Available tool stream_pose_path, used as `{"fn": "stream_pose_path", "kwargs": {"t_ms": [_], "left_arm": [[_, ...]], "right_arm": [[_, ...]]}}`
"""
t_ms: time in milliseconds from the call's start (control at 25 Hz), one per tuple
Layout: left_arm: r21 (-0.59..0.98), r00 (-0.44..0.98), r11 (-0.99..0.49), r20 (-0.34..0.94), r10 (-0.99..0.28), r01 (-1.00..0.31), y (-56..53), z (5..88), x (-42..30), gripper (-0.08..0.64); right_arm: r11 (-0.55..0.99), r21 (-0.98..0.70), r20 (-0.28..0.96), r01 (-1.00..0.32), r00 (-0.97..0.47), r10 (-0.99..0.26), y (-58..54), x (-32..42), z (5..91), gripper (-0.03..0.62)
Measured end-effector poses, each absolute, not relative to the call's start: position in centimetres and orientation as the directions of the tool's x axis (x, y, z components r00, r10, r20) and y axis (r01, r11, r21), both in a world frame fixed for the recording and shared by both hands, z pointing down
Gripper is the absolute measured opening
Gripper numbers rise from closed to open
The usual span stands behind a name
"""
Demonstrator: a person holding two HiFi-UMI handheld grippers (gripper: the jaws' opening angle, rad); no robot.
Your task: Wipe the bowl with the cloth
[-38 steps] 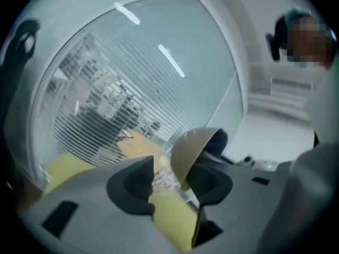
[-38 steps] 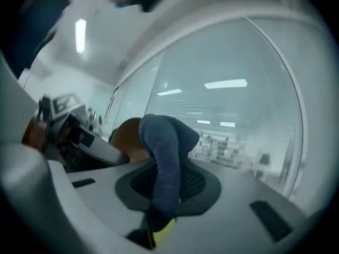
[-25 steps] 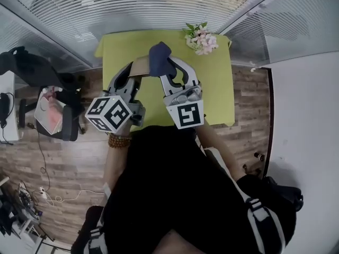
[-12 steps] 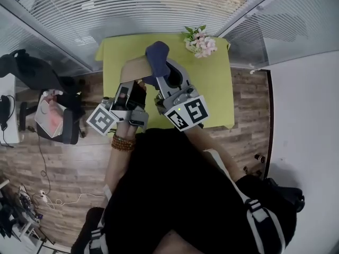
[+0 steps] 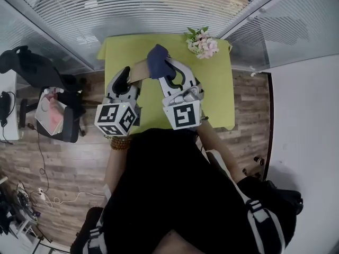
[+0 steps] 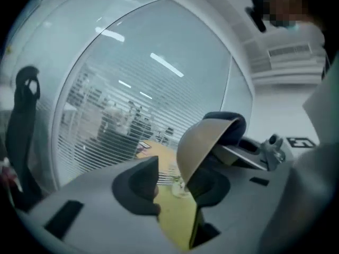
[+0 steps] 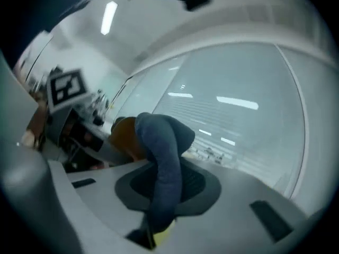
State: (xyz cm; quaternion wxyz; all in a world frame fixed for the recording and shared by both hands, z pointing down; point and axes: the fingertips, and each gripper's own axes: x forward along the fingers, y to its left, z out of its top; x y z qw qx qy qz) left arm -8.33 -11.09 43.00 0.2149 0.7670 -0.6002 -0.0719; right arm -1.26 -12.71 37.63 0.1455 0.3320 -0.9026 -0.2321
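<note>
Head view: glass-walled office corner w/ blinds (image 5: pixel 132 9), wood floor (image 5: pixel 249 99), office chair (image 5: pixel 37 70) at left. Yellow-green worktop (image 5: pixel 212 94) in middle, w/ flowers (image 5: pixel 201 40) at far right corner. Held up over worktop: left hand-held gripper (image 5: pixel 130 77) at tan bowl (image 5: pixel 139 70), right hand-held gripper (image 5: pixel 170 69) w/ dark blue cloth (image 5: pixel 158 61) bunched against bowl.

Left gripper view: same blinds in bg, strip of worktop (image 6: pixel 177 221) visible thru gap. Jaws apart, just been opening. Bowl (image 6: pixel 204 142) on edge w/ rim between them, leaning on one pad, clear of other, so no clamp on it right now. Cloth (image 6: pixel 233 121) peeking over bowl's top edge.

Right gripper view: glass wall + ceiling lights in bg. Jaws together, pinching cloth (image 7: pixel 164 157), w/ fold hanging between pads & bulge pushed fwd against bowl (image 7: pixel 124 136). Can't tell whether inside or outside face.

Step in hand: looks like mid-wipe, at a re-grip, prob. shifting hold on rim to bring a fresh patch round to cloth.

Next move: calls for re-closing left hand-held gripper squarely on rim w/o delay, as bowl seems propped only by one pad + cloth pressure. Then rubbing cloth round bowl w/ right pinch kept firm. Risk if slow: bowl slipping down onto worktop.
</note>
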Motion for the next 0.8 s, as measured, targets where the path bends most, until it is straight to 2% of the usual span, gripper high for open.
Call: {"fn": "stream_pose_path", "kwargs": {"t_ms": [40, 120, 240, 320, 360, 440, 520, 680, 800], "left_arm": [[0.373, 0.243, -0.169, 0.16, -0.957, -0.912, -11.0, 42.9, -8.5, 0.126], [0.475, 0.244, -0.146, 0.15, -0.958, -0.868, -11.0, 43.0, -8.6, 0.021], [0.714, 0.288, -0.147, 0.079, -0.954, -0.684, -11.1, 43.1, -8.5, 0.021], [0.836, 0.31, -0.166, 0.005, -0.951, -0.523, -10.9, 43.2, -8.4, 0.025], [0.9, 0.315, -0.176, -0.046, -0.948, -0.399, -10.8, 43.3, -8.2, 0.025], [0.968, 0.3, -0.214, -0.169, -0.939, -0.127, -10.6, 42.9, -7.3, 0.023], [0.964, 0.27, -0.264, -0.257, -0.928, 0.009, -10.5, 42.2, -7.1, 0.023], [0.93, 0.178, -0.367, -0.368, -0.913, 0.04, -9.8, 40.9, -9.1, 0.025], [0.938, 0.181, -0.336, -0.317, -0.931, -0.083, -10.1, 41.5, -10.4, 0.023]], "right_arm": [[0.628, 0.591, 0.098, -0.507, -0.727, -0.679, -12.3, -1.7, 37.6, 0.054], [0.622, 0.584, 0.081, -0.521, -0.725, -0.684, -12.0, -2.2, 37.8, 0.054], [0.687, 0.425, 0.056, -0.589, -0.74, -0.67, -12.0, -2.0, 37.5, 0.052], [0.71, 0.279, -0.034, -0.646, -0.746, -0.666, -11.9, -2.1, 36.4, 0.055], [0.725, 0.191, -0.069, -0.662, -0.746, -0.663, -11.9, -2.1, 36.0, 0.055], [0.757, 0.029, -0.074, -0.653, -0.756, -0.65, -11.9, -2.0, 36.1, 0.052], [0.778, -0.104, -0.065, -0.62, -0.776, -0.627, -11.8, -2.1, 36.6, 0.052], [0.828, -0.331, -0.033, -0.452, -0.872, -0.489, -10.7, -3.8, 37.5, 0.055], [0.8, -0.488, 0.06, -0.349, -0.928, -0.368, -10.0, -4.8, 39.7, 0.057]]}}
